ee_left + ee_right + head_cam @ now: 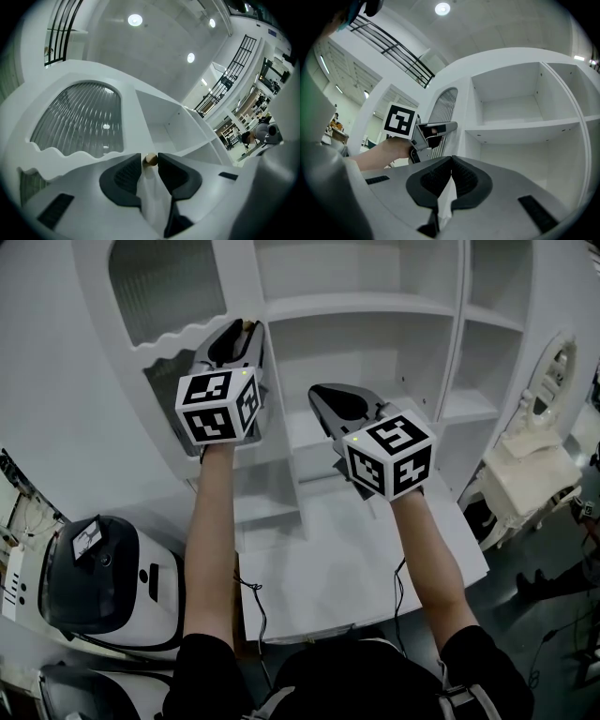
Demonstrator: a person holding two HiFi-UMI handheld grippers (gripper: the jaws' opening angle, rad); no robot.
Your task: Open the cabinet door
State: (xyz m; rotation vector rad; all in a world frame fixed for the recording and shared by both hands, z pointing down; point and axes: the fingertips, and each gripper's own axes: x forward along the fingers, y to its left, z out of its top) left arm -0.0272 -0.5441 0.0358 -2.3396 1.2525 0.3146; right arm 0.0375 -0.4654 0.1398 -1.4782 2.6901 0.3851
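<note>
Left gripper view has the left gripper (149,158) clamping its fingers on the knob (151,160) of the cabinet door (79,122). The right gripper (452,158) has its fingers pressed together, empty.

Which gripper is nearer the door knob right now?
Left. The left gripper has the knob between its fingers at the edge of the cabinet door; the right gripper hangs off to its right, fingers together on nothing, facing the open shelves.

Large indoor hall, recessed ceiling lights (135,19), railed mezzanine (225,86), white shelf cabinet (356,306), ornate white chair (530,465)
</note>
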